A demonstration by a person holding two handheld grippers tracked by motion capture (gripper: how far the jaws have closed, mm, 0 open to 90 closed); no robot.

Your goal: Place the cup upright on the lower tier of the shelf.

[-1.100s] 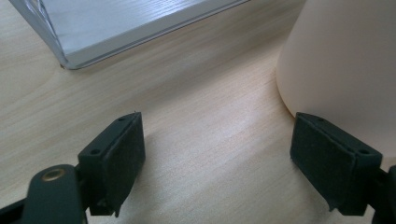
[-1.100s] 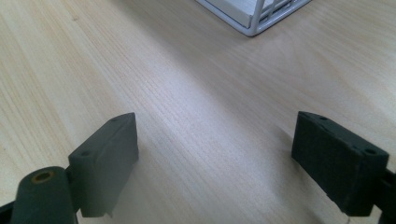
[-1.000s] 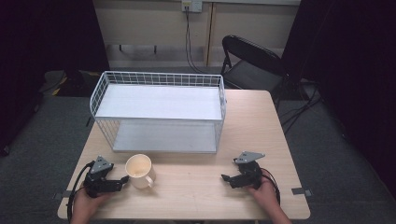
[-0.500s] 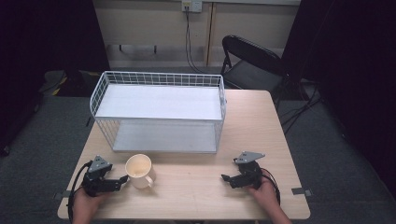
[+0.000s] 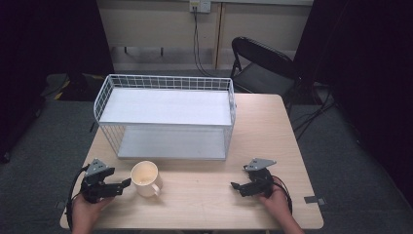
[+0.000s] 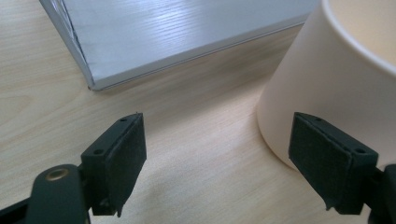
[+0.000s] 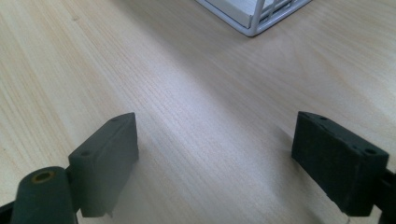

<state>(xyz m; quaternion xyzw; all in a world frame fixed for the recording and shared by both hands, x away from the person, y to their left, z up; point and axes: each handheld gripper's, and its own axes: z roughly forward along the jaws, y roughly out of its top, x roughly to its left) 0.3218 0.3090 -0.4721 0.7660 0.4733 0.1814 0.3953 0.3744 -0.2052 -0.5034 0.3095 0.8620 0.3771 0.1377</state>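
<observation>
Wooden table [image 5: 204, 195], person's side at the near edge. Cream mug [image 5: 145, 178] stands upright near the front left, handle turned toward the near edge, just in front of the white wire rack [image 5: 165, 117], which has two shelves and sits across the middle of the table. Left gripper [image 5: 124, 184] rests low at the table's front left corner, held in the hand, pointing at the mug from its left. In the left gripper view its jaws stand wide apart with nothing between them; the mug's wall [image 6: 327, 93] lies right by the right-hand pad [image 6: 327, 163], whether touching or a hair off I cannot tell, and the corner of the rack's bottom shelf [image 6: 154, 42] sits beyond. Right gripper [image 5: 236, 186] rests on the front right, well apart from the mug, jaws likewise spread wide over bare wood, with the rack's corner [image 7: 254, 18] ahead. Judgement: this looks like the approach to a grasp on the mug, not yet made. Next move likely calls for shifting the left gripper so the mug's wall or rim falls squarely between the pads, then closing; as it stands the cup is off to one side and a squeeze could just nudge it.
</observation>
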